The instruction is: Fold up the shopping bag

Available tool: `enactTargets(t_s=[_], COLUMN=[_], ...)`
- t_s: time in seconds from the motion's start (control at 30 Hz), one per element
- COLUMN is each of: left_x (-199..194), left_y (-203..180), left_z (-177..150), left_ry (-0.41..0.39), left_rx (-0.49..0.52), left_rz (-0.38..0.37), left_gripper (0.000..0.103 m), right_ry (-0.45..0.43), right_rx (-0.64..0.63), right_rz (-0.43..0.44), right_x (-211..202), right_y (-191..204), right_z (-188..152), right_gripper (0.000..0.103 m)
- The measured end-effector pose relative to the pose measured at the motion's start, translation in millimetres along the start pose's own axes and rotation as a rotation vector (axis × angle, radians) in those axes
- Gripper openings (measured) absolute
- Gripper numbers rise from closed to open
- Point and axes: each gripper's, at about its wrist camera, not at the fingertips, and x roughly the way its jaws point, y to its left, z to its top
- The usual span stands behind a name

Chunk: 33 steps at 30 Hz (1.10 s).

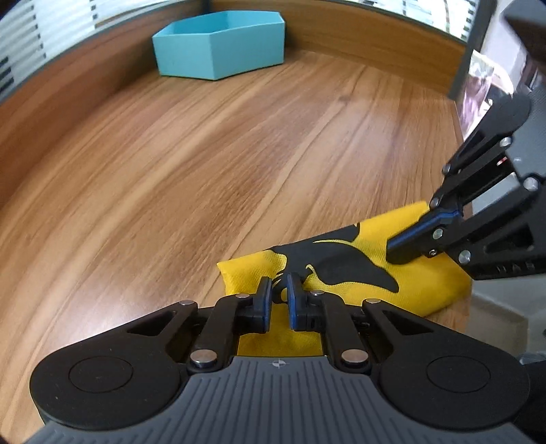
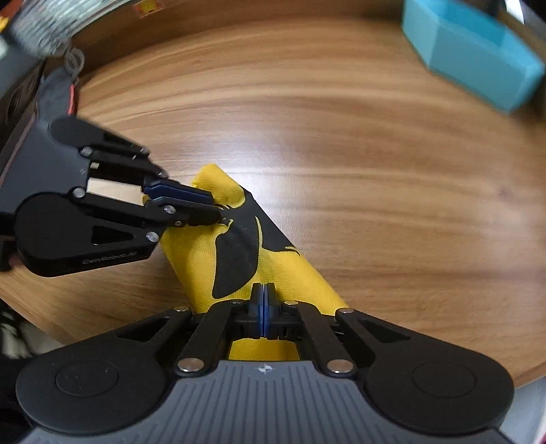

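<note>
A yellow shopping bag with a black print (image 1: 344,263) lies folded into a narrow strip on the wooden table; it also shows in the right wrist view (image 2: 239,246). My left gripper (image 1: 279,290) rests over the bag's near end, its jaws a small gap apart with nothing clamped between them; it appears in the right wrist view (image 2: 211,208) at the bag's far end. My right gripper (image 2: 262,307) is shut, its tips pressed down on the bag's near end; it shows in the left wrist view (image 1: 399,254) touching the bag.
A light blue open box (image 1: 218,44) stands at the far side of the table (image 1: 170,170), also in the right wrist view (image 2: 474,58). A raised wooden rim (image 1: 375,30) runs behind it. The table's front edge (image 2: 525,372) is close to the bag.
</note>
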Motion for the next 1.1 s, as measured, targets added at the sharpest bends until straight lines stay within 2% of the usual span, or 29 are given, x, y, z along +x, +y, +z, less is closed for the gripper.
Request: enactTargets(t_s=[0.1, 0.13, 0.2, 0.23, 0.27, 0.33, 0.37, 0.43, 0.53, 0.6, 0.63, 0.73, 0.8, 0.9, 0.97, 1.03, 1.07, 1.1], left_x=[0, 0, -1, -2, -3, -4, -4, -4, -3, -2, -3, -3, -2, -4, -14, -29, -40, -45], left_y=[4, 4, 6, 6, 6, 8, 8, 9, 11, 15, 18, 19, 19, 26, 34, 42, 45, 47], left_z=[0, -1, -2, -4, -6, -9, -9, -10, -9, -9, -10, -12, -12, -12, -13, -15, -19, -21], left_ry=[0.003, 0.002, -0.004, -0.009, -0.014, -0.027, -0.028, -0.034, -0.035, -0.037, -0.04, -0.049, -0.055, -0.063, -0.082, -0.106, -0.121, -0.122], left_rx=[0.015, 0.019, 0.027, 0.028, 0.029, 0.019, 0.019, 0.03, 0.03, 0.013, 0.0, -0.015, -0.019, -0.073, -0.155, -0.238, -0.279, -0.295], left_rz=[-0.021, -0.025, -0.029, -0.029, -0.029, -0.036, -0.037, -0.041, -0.052, -0.065, -0.073, -0.078, -0.081, -0.106, -0.111, -0.099, -0.082, -0.075], left_gripper=[0.013, 0.013, 0.013, 0.013, 0.013, 0.013, 0.013, 0.013, 0.013, 0.013, 0.013, 0.013, 0.013, 0.012, 0.012, 0.023, 0.036, 0.044], right_ry=[-0.051, -0.063, -0.078, -0.078, -0.071, -0.058, -0.033, -0.01, 0.061, 0.099, 0.117, 0.177, 0.178, 0.187, 0.205, 0.225, 0.235, 0.234], right_rx=[-0.12, -0.153, -0.185, -0.248, -0.293, -0.417, -0.479, -0.523, -0.51, -0.532, -0.565, -0.648, -0.642, -0.635, -0.613, -0.618, -0.621, -0.619], right_rz=[-0.079, -0.097, -0.12, -0.146, -0.152, -0.173, -0.22, -0.253, -0.221, -0.211, -0.223, -0.27, -0.248, -0.228, -0.212, -0.187, -0.174, -0.166], right_x=[-8, -10, -13, -12, -11, -6, 2, 10, 16, 19, 24, 49, 53, 62, 69, 77, 81, 83], right_y=[29, 38, 48, 60, 67, 84, 90, 91, 81, 80, 81, 82, 79, 77, 71, 65, 61, 59], right_z=[-7, -9, -10, -11, -11, -14, -15, -13, 4, 11, 13, 11, 10, 8, 13, 17, 18, 18], right_gripper=[0.001, 0.006, 0.038, 0.072, 0.081, 0.079, 0.076, 0.074, 0.075, 0.08, 0.086, 0.089, 0.076, 0.07, 0.067, 0.064, 0.062, 0.062])
